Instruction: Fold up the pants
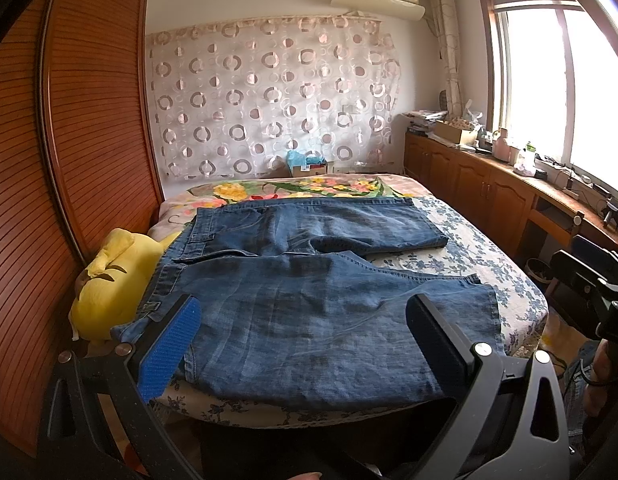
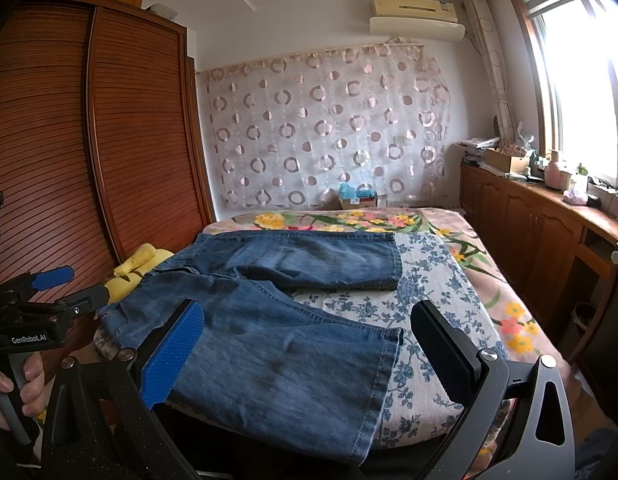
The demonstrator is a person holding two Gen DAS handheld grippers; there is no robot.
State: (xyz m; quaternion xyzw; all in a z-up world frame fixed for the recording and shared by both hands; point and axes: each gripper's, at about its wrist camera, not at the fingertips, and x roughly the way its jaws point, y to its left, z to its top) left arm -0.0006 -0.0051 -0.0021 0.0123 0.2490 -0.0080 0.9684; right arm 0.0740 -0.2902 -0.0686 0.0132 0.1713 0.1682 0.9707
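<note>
Jeans [image 1: 309,300] lie spread flat on the bed [image 1: 489,256], legs parted. Left gripper [image 1: 305,320] and right gripper [image 2: 309,332]: jaws apart, holding nothing.

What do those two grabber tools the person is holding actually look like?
Both are black, angular frames with silver bolts. Each has two wide fingers: one faced with a ribbed blue pad, the other dark. Seen from the right wrist camera, the left gripper has a grey handle and white "GenRobot.AI" lettering on its black body.
</note>
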